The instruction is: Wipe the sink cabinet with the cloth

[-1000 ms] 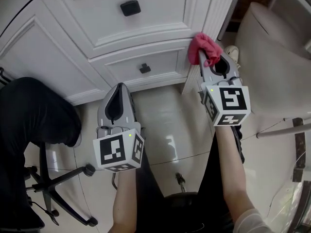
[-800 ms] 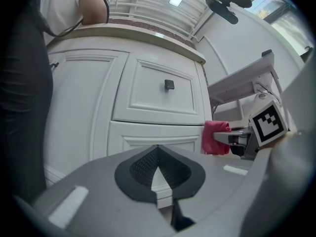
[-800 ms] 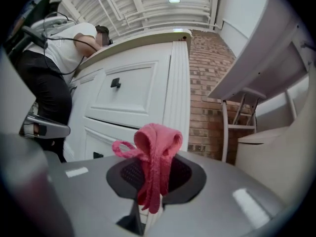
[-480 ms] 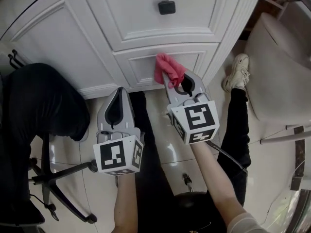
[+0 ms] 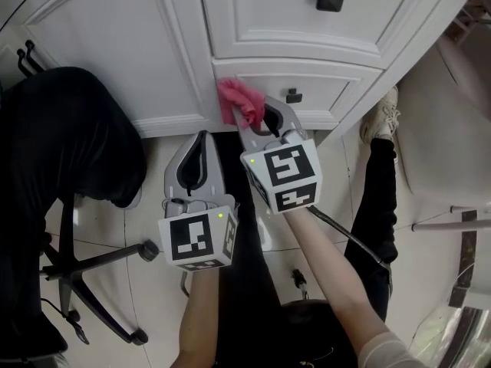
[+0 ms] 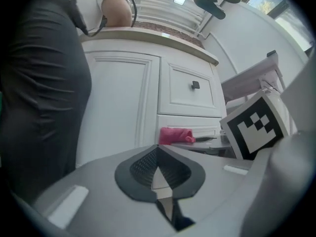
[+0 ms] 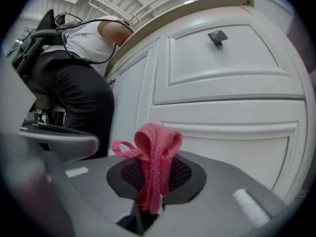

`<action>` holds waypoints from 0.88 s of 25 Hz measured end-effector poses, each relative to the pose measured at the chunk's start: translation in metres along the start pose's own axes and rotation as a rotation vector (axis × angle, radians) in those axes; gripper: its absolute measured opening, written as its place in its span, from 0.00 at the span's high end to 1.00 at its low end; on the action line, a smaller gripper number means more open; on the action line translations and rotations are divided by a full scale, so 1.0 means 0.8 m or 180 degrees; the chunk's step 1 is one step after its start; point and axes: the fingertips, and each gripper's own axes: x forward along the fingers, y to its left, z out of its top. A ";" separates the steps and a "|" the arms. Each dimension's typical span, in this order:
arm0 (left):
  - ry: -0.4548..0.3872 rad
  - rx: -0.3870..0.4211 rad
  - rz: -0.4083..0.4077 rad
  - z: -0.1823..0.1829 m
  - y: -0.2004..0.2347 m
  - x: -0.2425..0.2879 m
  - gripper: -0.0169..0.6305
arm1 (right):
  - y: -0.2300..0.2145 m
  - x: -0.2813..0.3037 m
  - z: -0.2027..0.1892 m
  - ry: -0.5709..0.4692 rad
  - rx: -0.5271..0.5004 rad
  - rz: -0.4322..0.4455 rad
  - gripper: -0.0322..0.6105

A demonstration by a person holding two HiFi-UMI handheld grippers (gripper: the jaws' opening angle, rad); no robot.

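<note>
Right tool is clamped on the pink cloth – a bunched wad of it sticks out past the tips, with a little loop flopping off to one side. In the head view that wad sits right up against the sink cabinet, low down, at the left end of the lower drawer front, about where it meets the upright strip beside the door panel. It looks like it's touching the paint, though I can't swear to how hard it's pressed.

Left tool has its tips pressed together with nothing between them. It hangs back over the floor, just beside the right one, pointing at the cabinet base and well short of it.

How far along? Hard to call. My guess is it's mid-wipe, since the cloth is on the cabinet face – but the white panels show no streaks, damp patches or grime anywhere, so I can't say which parts have been covered and which are left. The upper drawer, the door panel and the side all look equally clean.
</note>
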 end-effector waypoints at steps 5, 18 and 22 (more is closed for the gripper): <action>-0.0001 -0.0103 -0.0159 -0.005 -0.048 0.028 0.95 | -0.073 -0.045 -0.008 0.0031 -0.0012 -0.0342 0.85; 0.0018 0.0190 -0.0530 -0.004 -0.187 0.079 0.95 | -0.243 -0.153 -0.039 -0.0012 -0.0061 -0.0931 0.85; -0.0021 0.0168 -0.0525 -0.004 -0.213 0.091 0.95 | -0.311 -0.198 -0.063 0.0041 0.0171 -0.1389 0.85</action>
